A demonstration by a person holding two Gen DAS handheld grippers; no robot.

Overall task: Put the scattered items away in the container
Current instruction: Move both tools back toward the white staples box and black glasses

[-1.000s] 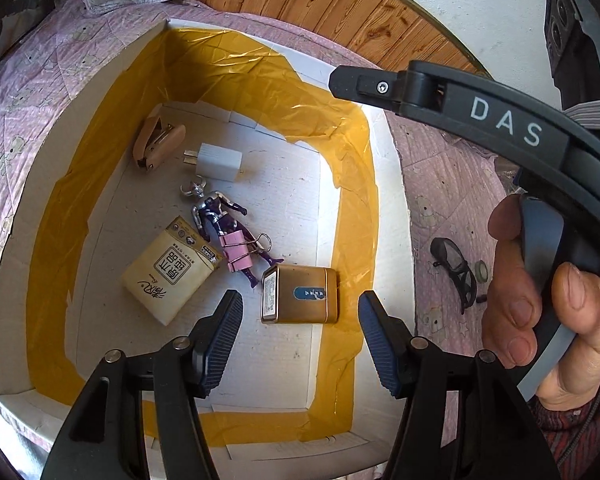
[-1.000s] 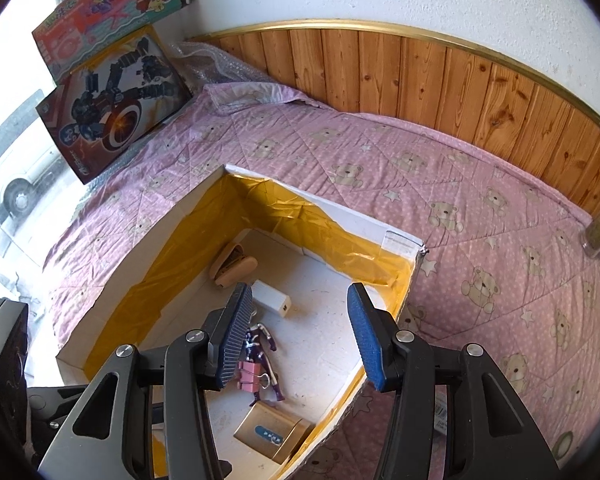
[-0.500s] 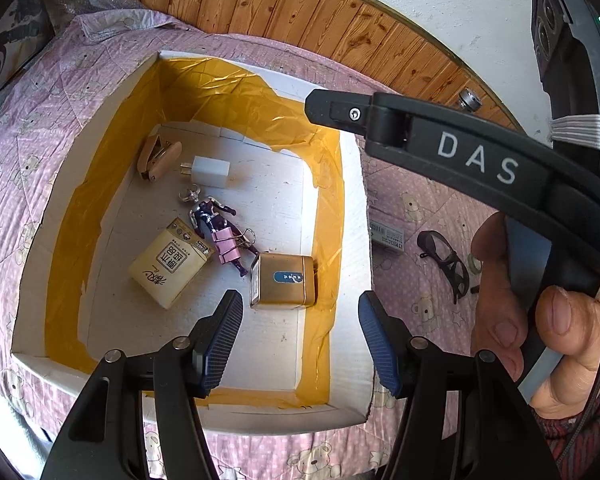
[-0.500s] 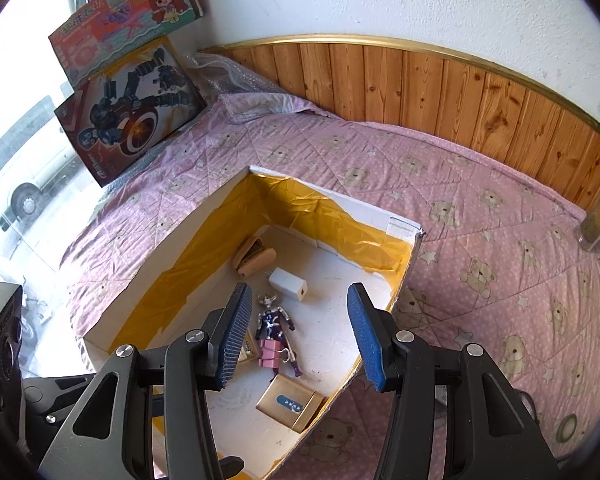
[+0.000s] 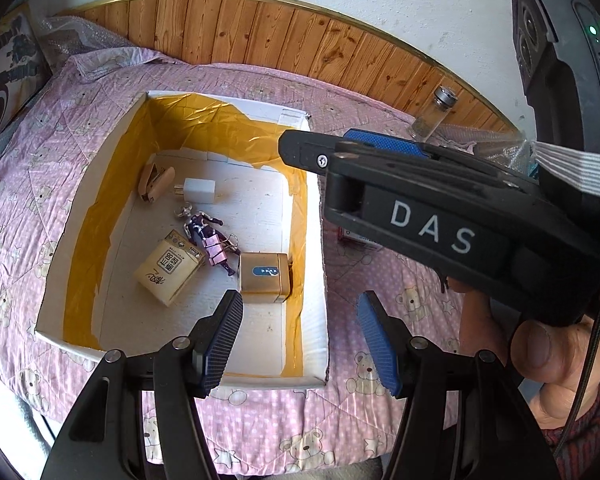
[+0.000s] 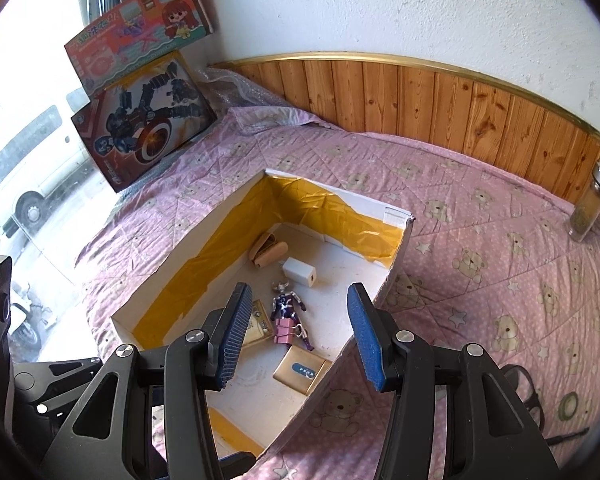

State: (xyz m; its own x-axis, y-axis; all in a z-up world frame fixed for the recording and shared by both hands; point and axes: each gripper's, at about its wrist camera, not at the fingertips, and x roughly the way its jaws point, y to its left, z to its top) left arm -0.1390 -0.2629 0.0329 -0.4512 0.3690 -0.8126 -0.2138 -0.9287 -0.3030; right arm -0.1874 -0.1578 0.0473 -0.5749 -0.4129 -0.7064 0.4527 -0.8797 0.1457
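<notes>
Left gripper (image 5: 300, 338): black angular frame, silver screws at the joints, finger pads (image 5: 224, 338) blue with fine cross-hatch texture. Right gripper (image 6: 296, 336): same black frame and blue pads; in the left wrist view its side reads "DAS" in white. Just beside that lettering: grey ribbon cable (image 5: 576, 170), thin black cable, hand (image 5: 540, 364) with dark red patterned sleeve.

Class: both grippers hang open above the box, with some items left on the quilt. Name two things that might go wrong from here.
1. The glasses lie thin and flat on the soft quilt; open right gripper might snag fabric.
2. The glass jar stands upright near the wooden panel; a nudge might topple it.
</notes>
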